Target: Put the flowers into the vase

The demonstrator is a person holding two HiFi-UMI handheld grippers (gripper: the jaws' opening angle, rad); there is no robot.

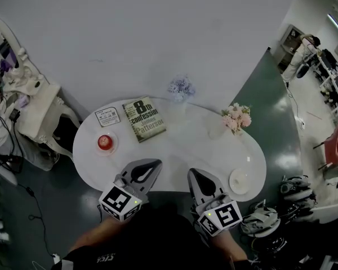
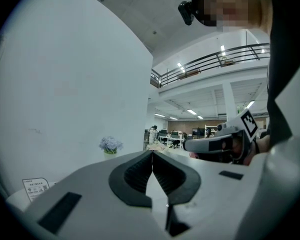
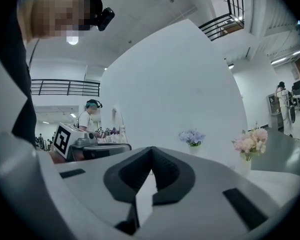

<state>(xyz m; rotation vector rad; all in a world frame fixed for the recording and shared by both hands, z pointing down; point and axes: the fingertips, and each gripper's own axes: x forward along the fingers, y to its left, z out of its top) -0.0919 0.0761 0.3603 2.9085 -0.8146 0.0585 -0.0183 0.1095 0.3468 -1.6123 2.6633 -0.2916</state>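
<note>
1. The left gripper [image 1: 153, 167] has its jaws pressed together along their ribbed dark pads, with nothing between them. It points level over the near edge of the table.
2. The right gripper [image 1: 194, 176] is likewise closed and empty, and its grey jaws meet at the tip. It sits just right of the left one, also at the near edge.
3. Both reach over a white, glossy, bean-shaped table [image 1: 174, 151].
4. The pink flowers [image 1: 237, 117] lie far and to the right of the right gripper, so the right hand is the nearer one. They form a soft, rounded bunch with thin green stems running upright, and the long axis is vertical.
5. The stems seem to go down into a pale, nearly clear vase [image 3: 243, 165], which is hard to make out against the white table.
6. The lilac-blue flowers [image 1: 181, 86] stand at the far edge, about midway between the two grippers. They are a small frilly tuft and appear to sit in a small vessel of their own.
7. I judge that both bunches are already standing in holders, so no loose flowers are waiting to be picked up. Any next reach would go forward and to the right with the jaws opened first.
8. On the left side are a thick paperback book [image 1: 144, 118] lying flat, a small printed card [image 1: 107, 116] beside it, and a red round object [image 1: 105, 142] on a saucer.
9. A white round dish [image 1: 240, 181] lies near the right edge, just beside the right gripper.
</note>
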